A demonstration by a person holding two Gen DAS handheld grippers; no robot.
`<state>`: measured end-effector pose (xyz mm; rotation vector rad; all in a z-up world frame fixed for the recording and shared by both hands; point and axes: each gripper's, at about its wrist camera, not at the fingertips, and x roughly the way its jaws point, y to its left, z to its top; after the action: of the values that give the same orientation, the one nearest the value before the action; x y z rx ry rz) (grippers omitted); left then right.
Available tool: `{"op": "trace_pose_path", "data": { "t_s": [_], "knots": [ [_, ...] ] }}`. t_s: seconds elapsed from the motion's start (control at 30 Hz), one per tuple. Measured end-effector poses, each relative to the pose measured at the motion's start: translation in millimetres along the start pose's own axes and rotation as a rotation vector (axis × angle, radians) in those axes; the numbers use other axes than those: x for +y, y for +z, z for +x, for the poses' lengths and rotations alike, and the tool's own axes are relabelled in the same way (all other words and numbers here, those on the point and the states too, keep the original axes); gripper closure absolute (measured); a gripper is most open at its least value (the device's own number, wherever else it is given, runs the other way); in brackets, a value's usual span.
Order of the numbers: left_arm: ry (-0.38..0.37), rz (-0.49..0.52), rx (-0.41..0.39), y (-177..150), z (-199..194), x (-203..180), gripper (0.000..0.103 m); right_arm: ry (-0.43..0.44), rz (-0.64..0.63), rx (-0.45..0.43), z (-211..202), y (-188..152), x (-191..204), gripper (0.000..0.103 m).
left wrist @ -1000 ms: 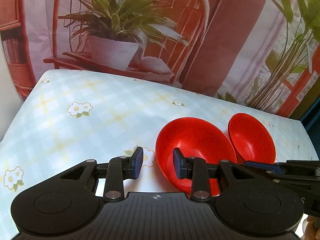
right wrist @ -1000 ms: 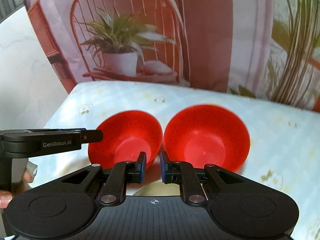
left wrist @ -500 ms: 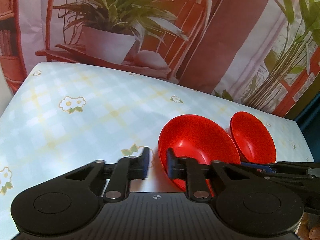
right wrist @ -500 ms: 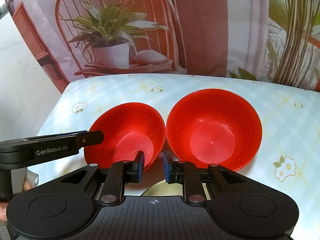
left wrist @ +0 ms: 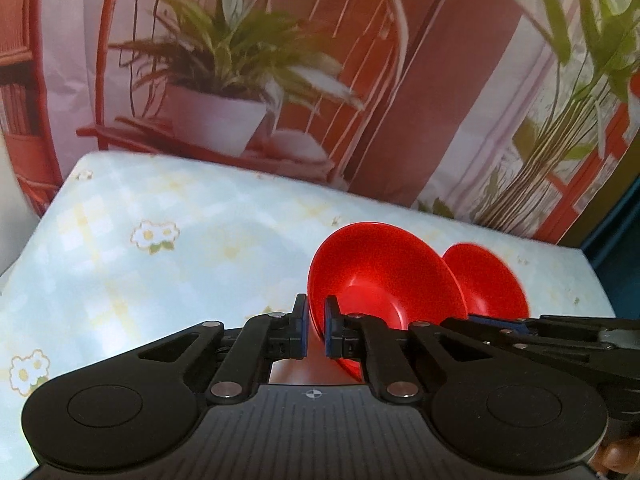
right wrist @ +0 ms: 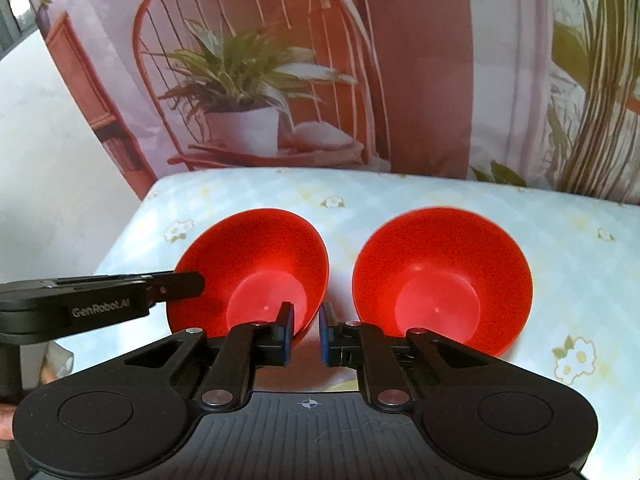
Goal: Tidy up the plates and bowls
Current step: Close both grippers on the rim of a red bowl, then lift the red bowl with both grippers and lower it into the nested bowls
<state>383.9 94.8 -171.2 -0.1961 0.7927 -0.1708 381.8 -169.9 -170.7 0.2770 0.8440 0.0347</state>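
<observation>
Two red bowls sit side by side on a floral tablecloth. My left gripper (left wrist: 316, 330) is shut on the near rim of the left red bowl (left wrist: 384, 276), one finger inside and one outside. That bowl shows in the right wrist view (right wrist: 256, 264) with the left gripper's finger (right wrist: 176, 286) at its left rim. The right red bowl (right wrist: 440, 276) also shows in the left wrist view (left wrist: 488, 280). My right gripper (right wrist: 306, 330) hangs low between the two bowls, jaws slightly apart and holding nothing.
The tablecloth (right wrist: 400, 200) covers the table up to a printed backdrop of a plant and chair (right wrist: 248, 100). A pale wall (right wrist: 48, 128) stands to the left. The right gripper's body (left wrist: 560, 332) lies along the right side of the left wrist view.
My left gripper closed onto the left bowl's rim and the bowl now sits tilted in it. My right gripper opened slightly and drew back; the two bowls now stand apart.
</observation>
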Motion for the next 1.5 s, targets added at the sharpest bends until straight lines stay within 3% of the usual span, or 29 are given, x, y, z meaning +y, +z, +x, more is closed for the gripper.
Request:
{"op": "trace_pose_path", "data": {
  "t_s": [0.37, 0.83, 1.13, 1.5],
  "knots": [
    [-0.026, 0.056, -0.039, 14.7, -11.4, -42.8, 0.094, -0.005, 0.014, -0.081, -31.4, 14.1, -28.3, 0.092],
    [-0.042, 0.122, -0.002, 17.7, 18.2, -98.7, 0.094, -0.007, 0.103, -0.127, -48.1, 13.5, -93.4, 0.093],
    [-0.048, 0.125, 0.035, 10.3, 41.8, -110.0, 0.094, -0.012, 0.155, -0.118, -41.8, 5.8, -121.5, 0.093],
    [-0.037, 0.127, 0.066, 6.2, 55.2, -109.7, 0.093, -0.025, 0.144, -0.109, -34.4, 1.6, -124.9, 0.093]
  ]
}}
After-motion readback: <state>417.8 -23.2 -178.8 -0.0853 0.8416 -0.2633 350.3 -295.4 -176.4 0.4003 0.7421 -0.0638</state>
